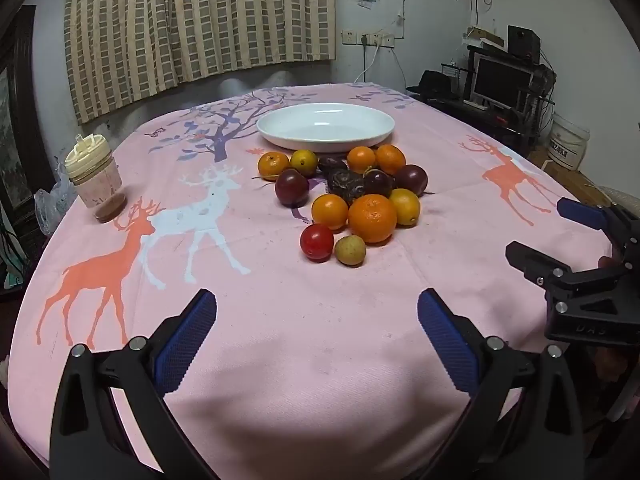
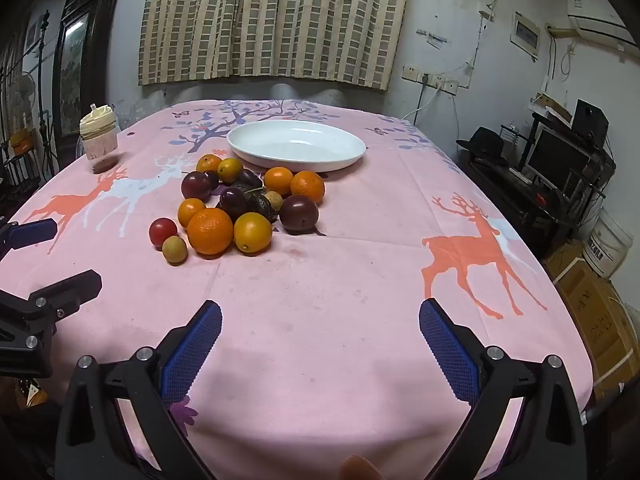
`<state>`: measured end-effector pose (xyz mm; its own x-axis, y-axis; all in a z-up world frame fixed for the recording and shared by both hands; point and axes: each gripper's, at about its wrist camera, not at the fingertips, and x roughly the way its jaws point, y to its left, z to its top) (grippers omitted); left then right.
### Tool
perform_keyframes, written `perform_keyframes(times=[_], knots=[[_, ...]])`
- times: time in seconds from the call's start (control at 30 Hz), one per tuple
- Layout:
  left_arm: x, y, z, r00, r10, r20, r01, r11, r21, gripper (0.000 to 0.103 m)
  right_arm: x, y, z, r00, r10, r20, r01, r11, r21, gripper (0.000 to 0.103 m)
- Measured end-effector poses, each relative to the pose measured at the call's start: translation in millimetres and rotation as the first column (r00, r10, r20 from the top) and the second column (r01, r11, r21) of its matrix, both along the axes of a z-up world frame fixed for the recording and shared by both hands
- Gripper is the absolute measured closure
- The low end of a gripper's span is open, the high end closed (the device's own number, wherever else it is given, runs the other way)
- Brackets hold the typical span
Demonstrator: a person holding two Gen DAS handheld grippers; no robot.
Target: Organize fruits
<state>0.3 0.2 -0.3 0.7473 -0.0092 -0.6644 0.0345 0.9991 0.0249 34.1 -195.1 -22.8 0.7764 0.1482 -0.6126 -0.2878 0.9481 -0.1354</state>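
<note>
Both grippers hovered over the near edge of the pink deer-print tablecloth, the left gripper and the right gripper each spread wide with nothing between the blue pads. Ahead of them, well apart, lay the fruit pile of oranges, passion fruits and a red tomato; just beyond it stood the empty white plate.

Pink tablecloth printed with coral and white deer and a purple tree; plain white plate; a heap of orange, yellow and dark purple fruits, with one red tomato; beige and brown checked curtain; black grippers with blue ridged pads.
</note>
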Motion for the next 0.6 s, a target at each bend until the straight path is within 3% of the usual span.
perform_keyframes(times=[0.6], knots=[[1.7, -1.5, -0.9, 1.000, 0.001, 0.004, -0.001, 0.999, 0.034, 0.005, -0.3, 0.2, 0.4, 1.000, -0.003, -0.002, 0.003, 1.000, 0.002, 0.004]])
